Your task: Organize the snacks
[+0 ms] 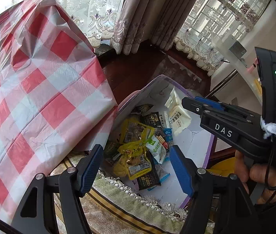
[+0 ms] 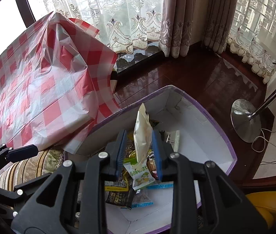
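A purple-edged white box [image 1: 194,146] [image 2: 202,140] holds several snack packets, among them yellow ones [image 1: 132,152] and a green-and-white one [image 2: 140,175]. My right gripper [image 2: 138,152] is above the box with a cream snack packet [image 2: 142,134] [image 1: 176,115] between its fingers; the jaws stand partly apart and the packet leans on the right pad. My left gripper [image 1: 136,167] is open and empty, hovering over the box's near side.
A table under a red-and-white checked plastic cloth [image 1: 30,89] [image 2: 40,89] stands left of the box. The box rests on a striped fringed cushion [image 1: 118,210]. Dark wood floor, curtains and a lamp base [image 2: 245,119] lie beyond.
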The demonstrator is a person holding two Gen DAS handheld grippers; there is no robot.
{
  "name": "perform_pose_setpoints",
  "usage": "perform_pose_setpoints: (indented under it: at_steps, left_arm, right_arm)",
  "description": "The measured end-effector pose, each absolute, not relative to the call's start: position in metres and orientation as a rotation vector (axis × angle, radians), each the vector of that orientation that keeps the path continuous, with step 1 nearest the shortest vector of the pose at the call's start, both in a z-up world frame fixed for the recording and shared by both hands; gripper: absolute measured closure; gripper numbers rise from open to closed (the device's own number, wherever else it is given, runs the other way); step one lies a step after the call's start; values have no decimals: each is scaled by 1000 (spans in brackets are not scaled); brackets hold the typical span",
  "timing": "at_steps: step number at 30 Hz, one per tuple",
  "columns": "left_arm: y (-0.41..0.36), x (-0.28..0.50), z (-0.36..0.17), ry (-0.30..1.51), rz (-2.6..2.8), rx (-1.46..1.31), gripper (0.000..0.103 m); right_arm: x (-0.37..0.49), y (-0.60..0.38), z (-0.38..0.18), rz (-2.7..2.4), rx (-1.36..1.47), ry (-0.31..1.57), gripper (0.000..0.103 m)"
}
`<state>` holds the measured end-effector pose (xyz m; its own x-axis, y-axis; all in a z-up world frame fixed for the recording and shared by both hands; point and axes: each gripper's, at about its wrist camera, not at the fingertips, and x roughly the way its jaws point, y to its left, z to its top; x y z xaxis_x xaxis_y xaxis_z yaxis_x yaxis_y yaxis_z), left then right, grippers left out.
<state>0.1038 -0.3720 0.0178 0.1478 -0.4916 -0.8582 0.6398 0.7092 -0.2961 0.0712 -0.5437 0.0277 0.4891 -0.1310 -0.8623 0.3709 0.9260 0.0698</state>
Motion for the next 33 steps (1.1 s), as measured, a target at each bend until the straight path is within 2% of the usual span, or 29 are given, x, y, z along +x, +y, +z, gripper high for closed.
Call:
perform_pose_setpoints:
  at_steps: [1, 3, 7, 12, 16, 33]
  left_arm:
    - [-371, 103, 18, 1169, -811, 147, 31]
    - [-367, 101, 17, 1175, -792, 134, 28]
    - [-354, 89, 10, 1222, -726, 65, 19]
    - [-342, 58, 0, 1275, -680, 48, 18]
    - [-339, 40, 2, 1194, -664, 105, 18]
    - [-333, 41, -4, 1174, -648, 34, 18]
  right_arm:
    - [71, -543, 29, -310, 260, 1016, 57]
    - [70, -540, 31, -313, 255, 1014, 49]
    - [61, -532, 33, -326, 242, 1027, 44]
    - [37, -524, 29, -359, 246, 1063, 43]
    - [16, -520, 27, -396, 246, 1091, 43]
    - [6, -518, 14, -408, 202, 1152, 43]
